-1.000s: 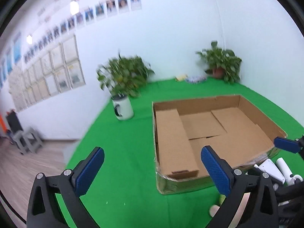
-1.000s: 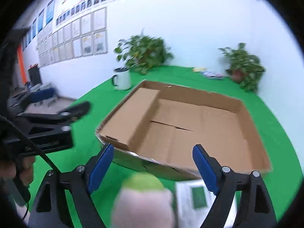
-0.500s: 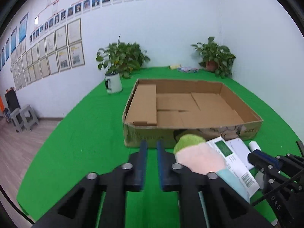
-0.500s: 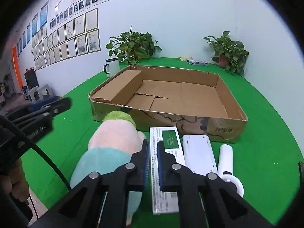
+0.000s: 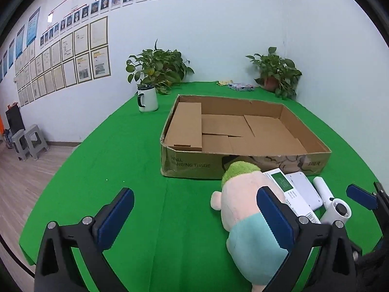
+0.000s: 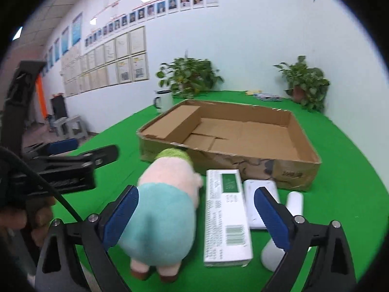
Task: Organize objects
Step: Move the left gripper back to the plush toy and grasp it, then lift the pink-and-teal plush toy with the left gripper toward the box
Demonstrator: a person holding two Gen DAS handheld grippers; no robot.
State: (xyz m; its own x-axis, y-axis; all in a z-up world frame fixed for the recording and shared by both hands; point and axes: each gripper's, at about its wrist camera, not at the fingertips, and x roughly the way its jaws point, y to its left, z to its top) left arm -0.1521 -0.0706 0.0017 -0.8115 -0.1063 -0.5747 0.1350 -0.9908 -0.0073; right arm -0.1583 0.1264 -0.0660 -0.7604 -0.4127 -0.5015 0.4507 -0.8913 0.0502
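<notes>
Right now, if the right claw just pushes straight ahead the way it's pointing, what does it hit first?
Likely the white and green box, lying flat between the open right claw fingers. The plush toy sits just inside the left finger and might brush it first; depth is unclear.

One cardboard box [image 5: 243, 133], one plush toy [image 6: 165, 194], one mug [image 5: 147, 98], two potted plants [image 5: 158, 68], two stools [image 5: 29, 142]
</notes>
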